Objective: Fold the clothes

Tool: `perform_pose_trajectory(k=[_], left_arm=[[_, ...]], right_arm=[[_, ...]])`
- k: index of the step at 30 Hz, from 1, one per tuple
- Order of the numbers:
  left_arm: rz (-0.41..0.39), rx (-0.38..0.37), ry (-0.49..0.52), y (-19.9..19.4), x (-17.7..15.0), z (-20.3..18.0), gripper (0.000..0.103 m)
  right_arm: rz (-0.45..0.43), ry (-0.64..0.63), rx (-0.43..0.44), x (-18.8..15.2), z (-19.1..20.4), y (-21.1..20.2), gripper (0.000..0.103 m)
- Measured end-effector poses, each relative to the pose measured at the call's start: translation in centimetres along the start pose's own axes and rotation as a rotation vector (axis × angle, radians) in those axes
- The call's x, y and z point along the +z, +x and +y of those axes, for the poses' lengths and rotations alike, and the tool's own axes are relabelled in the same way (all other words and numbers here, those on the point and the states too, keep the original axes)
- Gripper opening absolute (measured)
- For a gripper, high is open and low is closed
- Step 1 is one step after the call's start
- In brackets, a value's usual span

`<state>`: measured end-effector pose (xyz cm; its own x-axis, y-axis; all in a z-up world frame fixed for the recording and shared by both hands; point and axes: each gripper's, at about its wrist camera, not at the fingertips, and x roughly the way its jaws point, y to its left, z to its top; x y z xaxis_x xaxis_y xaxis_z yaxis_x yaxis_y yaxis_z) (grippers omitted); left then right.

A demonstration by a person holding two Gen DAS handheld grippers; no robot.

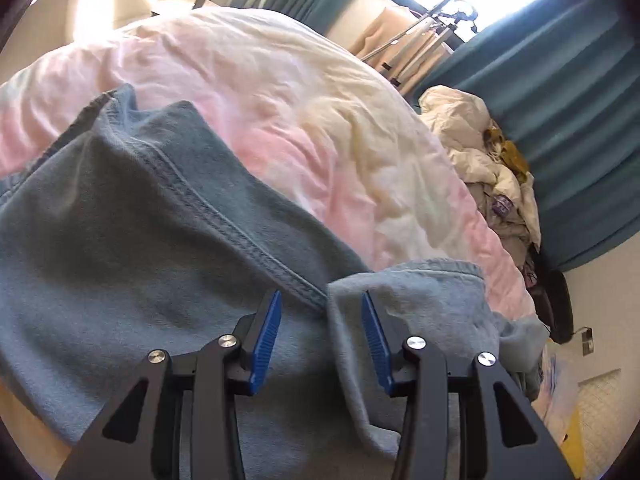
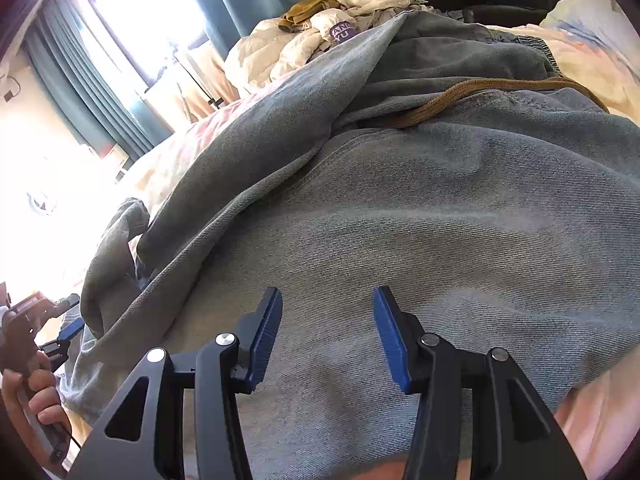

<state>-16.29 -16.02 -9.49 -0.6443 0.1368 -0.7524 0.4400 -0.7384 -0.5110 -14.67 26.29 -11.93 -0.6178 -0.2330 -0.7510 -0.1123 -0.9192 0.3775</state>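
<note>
A pair of blue-grey denim trousers (image 1: pixel 120 216) lies spread on the pink and white bed cover (image 1: pixel 280 92). In the left wrist view a stitched seam (image 1: pixel 224 220) runs diagonally down to my left gripper (image 1: pixel 320 300). It is open just above the cloth, with a leg's hem (image 1: pixel 432 284) under its right pad. In the right wrist view my right gripper (image 2: pixel 328 294) is open over a broad flat part of the trousers (image 2: pixel 440 220), pinching nothing. A brown cord (image 2: pixel 460 94) lies across the waist end. At the left edge, a hand (image 2: pixel 40 396) holds the left gripper (image 2: pixel 66 330).
A heap of white clothes (image 1: pixel 484 160) with a mustard item (image 1: pixel 508 152) sits at the far side of the bed (image 2: pixel 320 36). Teal curtains (image 1: pixel 568 128) and a bright window (image 2: pixel 140 12) stand behind it. A black chair (image 1: pixel 558 304) is by the wall.
</note>
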Motion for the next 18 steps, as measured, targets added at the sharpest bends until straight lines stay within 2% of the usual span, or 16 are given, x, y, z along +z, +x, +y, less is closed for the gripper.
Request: perform_pose_trajectory(k=[2, 5, 8, 13, 18], left_arm=[[0.020, -0.020, 0.033, 0.5, -0.4, -1.1, 0.043], [0.064, -0.074, 0.021, 1.6, -0.6, -2.0, 0.046], [0.108, -0.086, -0.027, 3.2, -0.2, -1.5, 0.046], [0.178, -0.163, -0.158, 5.1, 0.5, 0.4, 0.046], [0.180, -0.171, -0.185, 5.0, 0.3, 0.5, 0.046]], right_arm=[[0.010, 0.000, 0.005, -0.1, -0.1, 0.0, 0.048], [0.021, 0.008, 0.004, 0.5, 0.3, 0.7, 0.048], [0.023, 0.002, 0.002, 0.4, 0.5, 1.0, 0.048], [0.015, -0.010, -0.005, 0.2, 0.7, 1.1, 0.048], [-0.014, -0.037, -0.002, 0.0, 1.7, 1.3, 0.048]])
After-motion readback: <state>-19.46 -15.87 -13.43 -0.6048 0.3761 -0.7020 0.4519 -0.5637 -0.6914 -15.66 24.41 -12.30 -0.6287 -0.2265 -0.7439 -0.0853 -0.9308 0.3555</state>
